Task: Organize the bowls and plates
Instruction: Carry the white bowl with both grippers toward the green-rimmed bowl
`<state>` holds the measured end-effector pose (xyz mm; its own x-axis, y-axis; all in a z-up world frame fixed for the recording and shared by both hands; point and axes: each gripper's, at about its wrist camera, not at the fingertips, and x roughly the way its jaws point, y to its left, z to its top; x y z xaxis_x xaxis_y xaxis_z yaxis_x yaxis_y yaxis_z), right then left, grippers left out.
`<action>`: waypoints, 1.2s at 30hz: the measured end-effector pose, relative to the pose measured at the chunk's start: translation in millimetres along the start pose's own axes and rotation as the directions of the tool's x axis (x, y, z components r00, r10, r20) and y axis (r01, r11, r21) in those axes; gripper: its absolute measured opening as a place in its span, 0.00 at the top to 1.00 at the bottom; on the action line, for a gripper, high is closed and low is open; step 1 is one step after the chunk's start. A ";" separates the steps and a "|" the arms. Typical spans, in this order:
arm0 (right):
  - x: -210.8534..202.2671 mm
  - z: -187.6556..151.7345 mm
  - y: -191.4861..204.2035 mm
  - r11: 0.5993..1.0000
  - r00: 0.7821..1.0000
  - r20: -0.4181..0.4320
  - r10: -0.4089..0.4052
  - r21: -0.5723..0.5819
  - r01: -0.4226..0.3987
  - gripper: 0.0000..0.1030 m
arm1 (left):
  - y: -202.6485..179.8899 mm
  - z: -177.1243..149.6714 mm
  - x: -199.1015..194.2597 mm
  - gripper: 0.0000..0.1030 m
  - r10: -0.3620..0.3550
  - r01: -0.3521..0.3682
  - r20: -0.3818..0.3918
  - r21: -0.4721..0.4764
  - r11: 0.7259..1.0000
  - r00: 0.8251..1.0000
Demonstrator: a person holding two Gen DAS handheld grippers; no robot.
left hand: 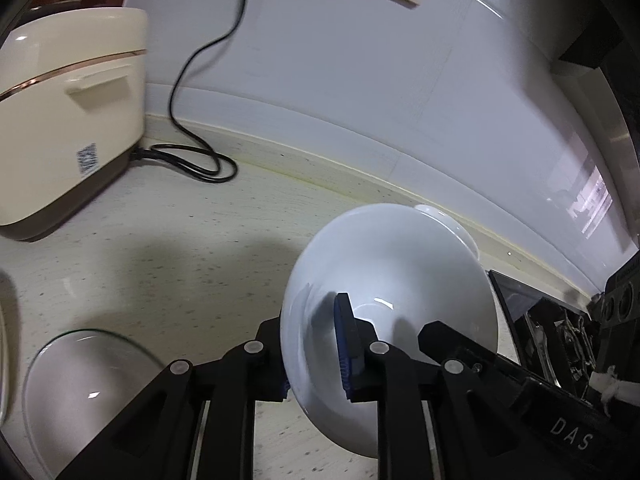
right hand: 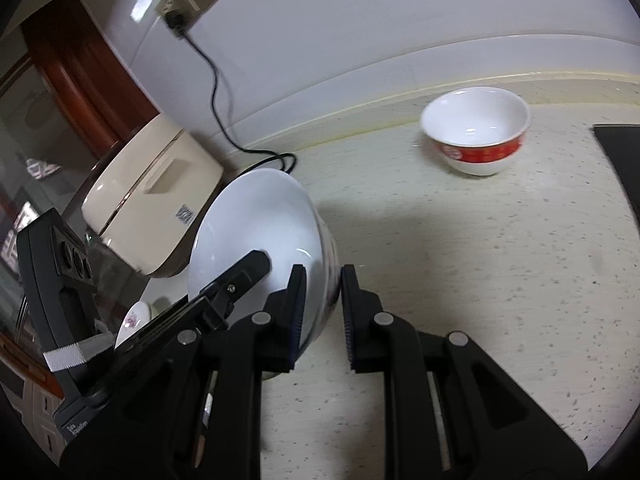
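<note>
A white bowl (left hand: 392, 256) hangs tilted above the speckled counter, held by both grippers at once. My left gripper (left hand: 308, 312) is shut on its rim, with the blue pad inside the bowl and the other finger behind the wall. My right gripper (right hand: 323, 270) is shut on the rim of the same white bowl (right hand: 260, 216), one finger inside and one outside. Each view shows a finger of the other gripper reaching into the bowl. A red-banded white bowl (right hand: 476, 132) stands upright on the counter near the wall; only its rim (left hand: 432, 210) shows past the held bowl.
A cream rice cooker (left hand: 68, 120) stands at the left with its black cord (left hand: 192, 160) looped on the counter. A clear glass dish (left hand: 88, 384) lies near the front left. A black stove top (right hand: 620, 152) borders the right. A small flowered plate (right hand: 132, 320) sits low at the left.
</note>
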<state>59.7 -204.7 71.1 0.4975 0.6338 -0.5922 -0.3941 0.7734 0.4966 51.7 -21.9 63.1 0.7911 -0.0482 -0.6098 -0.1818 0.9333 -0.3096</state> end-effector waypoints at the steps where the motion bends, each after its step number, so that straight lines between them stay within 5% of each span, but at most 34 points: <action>1: 0.7 -0.7 2.4 1.000 1.000 -0.001 0.005 -0.006 -0.005 0.80 | 3.9 -1.1 -6.9 0.83 -0.002 0.002 -0.001 0.000 1.000 1.000; 27: 6.0 -32.7 75.6 0.958 0.969 -0.031 0.244 -0.149 -0.246 0.75 | 52.0 -10.7 -78.3 0.76 0.172 -0.173 0.046 0.023 0.985 0.984; 36: 21.2 -46.2 93.6 0.948 0.965 -0.090 0.245 -0.186 -0.258 0.71 | 73.2 -17.8 -85.2 0.75 0.199 -0.199 0.008 -0.004 0.980 0.980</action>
<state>-2.2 -118.2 75.7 0.3139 0.8025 -0.5073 -0.6456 0.5722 0.5057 -39.4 44.1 79.4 0.7436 0.1412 -0.6535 -0.3376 0.9230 -0.1847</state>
